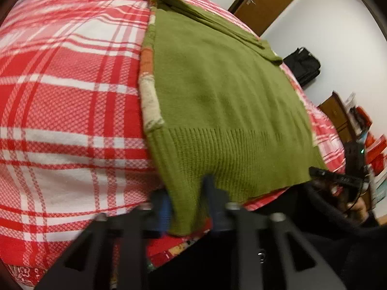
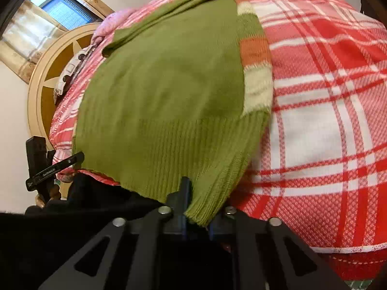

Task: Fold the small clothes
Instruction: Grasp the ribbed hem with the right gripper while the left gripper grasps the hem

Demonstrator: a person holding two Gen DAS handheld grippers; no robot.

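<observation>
A small olive-green knitted sweater (image 1: 217,89) lies flat on a red and white plaid bed cover (image 1: 60,120). One side has orange and cream stripes, and a sleeve is folded across the far end. My left gripper (image 1: 187,200) is shut on the left corner of the ribbed hem. My right gripper (image 2: 196,205) is shut on the other hem corner of the sweater (image 2: 169,84). Each gripper shows at the hem's far corner in the other's view: the right gripper (image 1: 338,177) in the left wrist view, the left gripper (image 2: 48,169) in the right wrist view.
The plaid cover (image 2: 326,120) spreads wide beside the sweater. A round wooden headboard (image 2: 48,72) and a window (image 2: 60,7) are at the far left of the right view. A brown door (image 1: 266,2), a black bag (image 1: 302,65) and cluttered shelves (image 1: 362,125) line the wall.
</observation>
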